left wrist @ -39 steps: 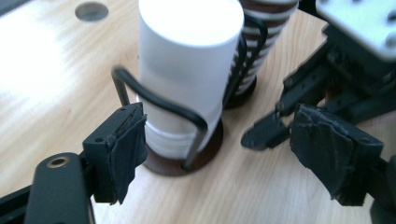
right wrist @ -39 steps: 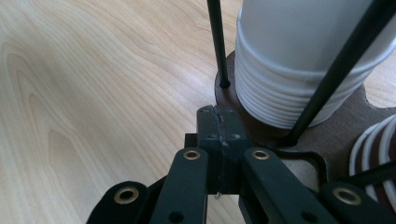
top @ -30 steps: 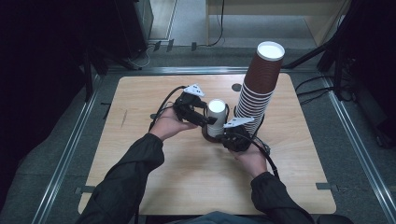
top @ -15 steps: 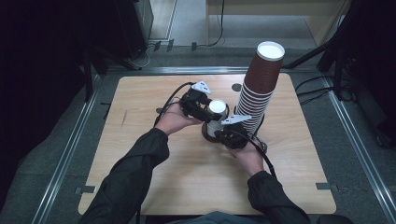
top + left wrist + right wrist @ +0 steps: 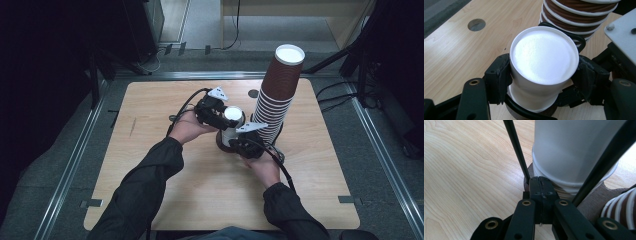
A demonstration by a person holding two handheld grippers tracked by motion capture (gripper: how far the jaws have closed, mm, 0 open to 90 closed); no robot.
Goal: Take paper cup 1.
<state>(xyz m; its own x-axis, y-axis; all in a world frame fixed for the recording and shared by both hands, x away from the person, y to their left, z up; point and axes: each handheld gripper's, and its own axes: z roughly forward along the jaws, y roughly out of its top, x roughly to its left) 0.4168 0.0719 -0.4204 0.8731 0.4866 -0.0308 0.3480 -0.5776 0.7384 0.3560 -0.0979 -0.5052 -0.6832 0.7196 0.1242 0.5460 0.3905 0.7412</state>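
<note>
Writing/labels: none legible on the cups or on either tool.
Left tongs [image 5: 541,82]: jaws have just been closing; the pads now press on both sides of the white cup [image 5: 544,57], just under its rim. In the high view these tongs [image 5: 222,117] sit at the cup's left.
White cup: upright, mouth up, nested in a short stack whose brown base [image 5: 594,202] rests on the counter [image 5: 150,100]; seen from above at [image 5: 232,116], between the two tongs.
Right tongs [image 5: 540,187]: pressed together, tips meeting right at the low edge of the short stack; whether a rim is pinched between them cannot be told. In the high view [image 5: 240,142], low on the near side of the stack.
Tall cup stack [image 5: 277,95]: brown sleeves with white rims, leaning slightly, just beyond and right of the right tongs, close behind the white cup.
In the way: black cable [image 5: 515,147] crosses in front of the white cup near the right tongs.
Surroundings: round hole [image 5: 476,24] in the counter, well apart from the left tongs.
</note>
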